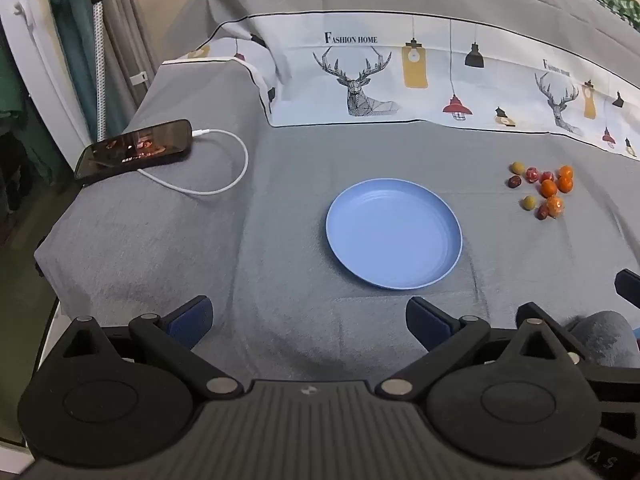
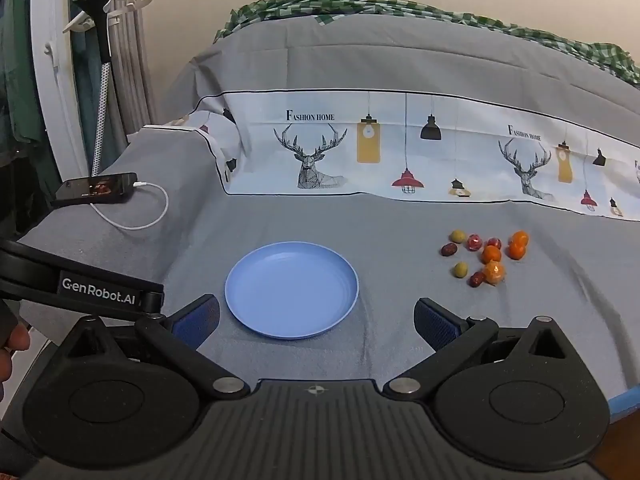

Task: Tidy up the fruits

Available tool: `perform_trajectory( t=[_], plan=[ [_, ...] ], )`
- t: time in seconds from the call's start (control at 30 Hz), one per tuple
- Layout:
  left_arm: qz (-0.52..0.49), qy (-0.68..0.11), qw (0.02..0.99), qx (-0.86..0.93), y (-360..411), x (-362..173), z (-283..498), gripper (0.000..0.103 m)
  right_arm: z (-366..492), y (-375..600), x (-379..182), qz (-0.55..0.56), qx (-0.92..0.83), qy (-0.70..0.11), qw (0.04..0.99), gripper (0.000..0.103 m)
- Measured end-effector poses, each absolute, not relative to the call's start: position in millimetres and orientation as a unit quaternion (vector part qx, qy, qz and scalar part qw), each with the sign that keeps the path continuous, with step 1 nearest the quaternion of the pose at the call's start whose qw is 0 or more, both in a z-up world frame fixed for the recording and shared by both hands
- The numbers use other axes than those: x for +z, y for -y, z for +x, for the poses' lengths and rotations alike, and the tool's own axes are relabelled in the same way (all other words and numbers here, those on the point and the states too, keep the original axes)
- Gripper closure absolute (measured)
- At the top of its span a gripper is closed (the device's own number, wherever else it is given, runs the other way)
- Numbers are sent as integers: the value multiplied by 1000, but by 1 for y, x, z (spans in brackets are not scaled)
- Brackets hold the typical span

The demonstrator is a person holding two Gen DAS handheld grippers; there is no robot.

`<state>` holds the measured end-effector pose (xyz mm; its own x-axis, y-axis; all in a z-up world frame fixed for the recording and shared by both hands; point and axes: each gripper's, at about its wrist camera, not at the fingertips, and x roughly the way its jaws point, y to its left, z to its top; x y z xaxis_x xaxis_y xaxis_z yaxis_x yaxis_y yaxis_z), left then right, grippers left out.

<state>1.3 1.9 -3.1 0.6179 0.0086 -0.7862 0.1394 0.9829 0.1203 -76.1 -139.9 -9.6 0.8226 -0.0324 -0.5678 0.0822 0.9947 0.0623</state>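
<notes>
A round blue plate (image 1: pixel 394 234) (image 2: pixel 291 290) lies bare on the grey bedcover. To its right sits a small heap of fruits (image 1: pixel 544 190) (image 2: pixel 486 256): several orange ones, two green ones, dark red dates and red wrapped pieces. My left gripper (image 1: pixel 308 322) hovers open near the front of the bed, left of and below the plate, nothing between its fingers. My right gripper (image 2: pixel 318 320) is open too, just in front of the plate, and holds nothing. In the right wrist view, part of the left gripper's black body (image 2: pixel 80 284) shows at the left edge.
A phone (image 1: pixel 134 148) (image 2: pixel 96 188) with a white charging cable (image 1: pixel 224 160) lies on the bed's left corner. A printed deer-pattern sheet band (image 1: pixel 400 76) and a raised grey quilt lie behind. The bed's edge drops off at the left. A green checked cloth (image 2: pixel 360 4) tops the quilt.
</notes>
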Motion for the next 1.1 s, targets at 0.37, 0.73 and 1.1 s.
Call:
perform_trajectory(
  t=[0.37, 0.73, 1.1],
  plan=[
    [100, -427, 898, -36, -3, -10, 0, 0, -75, 142, -11, 52, -38, -293, 954, 1],
    [124, -414, 901, -17, -3, -6, 2, 0, -76, 141, -10, 41, -45, -292, 955, 1],
    [117, -420, 900, -22, -2, -7, 4, 0, -73, 146, -11, 63, -34, -308, 949, 1]
  ],
)
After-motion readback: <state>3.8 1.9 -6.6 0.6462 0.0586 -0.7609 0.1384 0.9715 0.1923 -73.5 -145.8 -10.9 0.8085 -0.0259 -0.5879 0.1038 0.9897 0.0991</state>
